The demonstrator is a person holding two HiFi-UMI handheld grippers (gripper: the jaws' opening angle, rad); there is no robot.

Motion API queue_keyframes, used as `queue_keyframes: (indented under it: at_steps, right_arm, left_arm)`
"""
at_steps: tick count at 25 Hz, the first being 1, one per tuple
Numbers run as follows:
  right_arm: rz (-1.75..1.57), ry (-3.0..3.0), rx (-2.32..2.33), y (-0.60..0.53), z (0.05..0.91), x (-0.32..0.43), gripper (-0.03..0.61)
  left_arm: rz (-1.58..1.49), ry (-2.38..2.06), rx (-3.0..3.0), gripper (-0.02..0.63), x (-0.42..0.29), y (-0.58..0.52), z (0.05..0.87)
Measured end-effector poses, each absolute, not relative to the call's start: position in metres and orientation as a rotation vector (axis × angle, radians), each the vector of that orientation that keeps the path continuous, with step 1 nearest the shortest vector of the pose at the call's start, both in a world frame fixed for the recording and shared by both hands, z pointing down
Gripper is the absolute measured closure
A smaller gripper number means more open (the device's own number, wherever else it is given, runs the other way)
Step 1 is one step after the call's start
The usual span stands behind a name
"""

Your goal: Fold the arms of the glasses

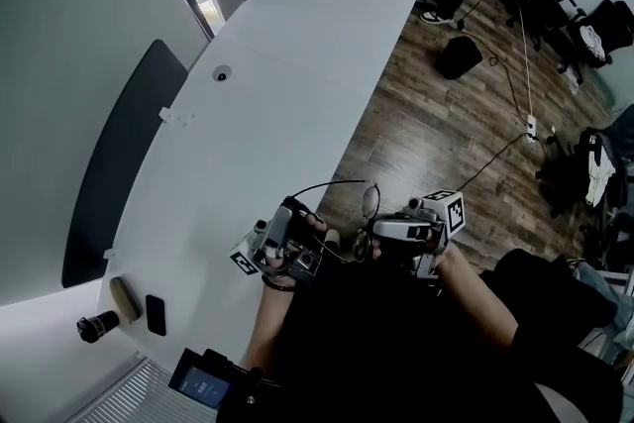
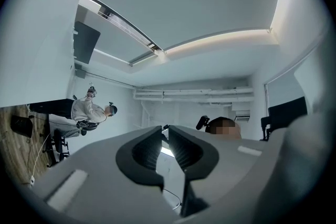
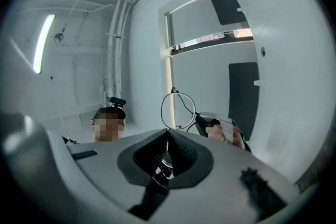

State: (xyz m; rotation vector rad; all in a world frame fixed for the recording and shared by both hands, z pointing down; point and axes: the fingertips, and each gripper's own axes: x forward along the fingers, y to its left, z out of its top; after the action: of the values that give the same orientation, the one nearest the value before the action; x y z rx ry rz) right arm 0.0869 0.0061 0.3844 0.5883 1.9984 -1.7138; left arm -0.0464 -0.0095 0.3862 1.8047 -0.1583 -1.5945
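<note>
In the head view I hold the glasses (image 1: 369,203) in the air between both tongs, over the near edge of the white bench (image 1: 277,84). My left tongs (image 1: 290,207) sit at the far end of one thin arm (image 1: 332,184), which arcs rightward to the frame. My right tongs (image 1: 377,233) hold the frame itself.

In the left gripper view my left tongs (image 2: 165,131) are all but closed. A small dark piece (image 2: 164,127) is nipped at their tips, and I take it for the arm's end.

In the right gripper view my right tongs (image 3: 168,140) are clamped on the frame, with one lens down between the pads. The other lens ring (image 3: 176,112) stands clear beyond the tips. The arm runs from it to my left tongs (image 3: 206,122), just right of the ring.

To fold well, I judge the right side should only anchor, gripping lightly so the lens isn't stressed. The left should carry the arm's end in an arc about the hinge, in behind the lenses. It should never pull outward, and should let the arm slide in the pads if it binds.
</note>
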Motion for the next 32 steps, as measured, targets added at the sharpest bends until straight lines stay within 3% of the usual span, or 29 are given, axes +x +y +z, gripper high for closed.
queue_keyframes:
  at_steps: [12,25,32]
  right_arm:
    - [-1.609,1.99,0.599,0.009,0.379,0.09,0.568]
    - [-2.023,1.902,0.474,0.022,0.438,0.063,0.568]
    - [-1.98,1.804,0.398,0.015,0.448,0.059,0.568]
  left_arm:
    - [-1.658,-0.137,1.781,0.574,-0.05,-0.005,0.382]
    - [-1.692,-0.295,1.694,0.575,-0.067,-0.008,0.399]
    - [-1.64,-0.475,1.605,0.572,-0.076,-0.011,0.431]
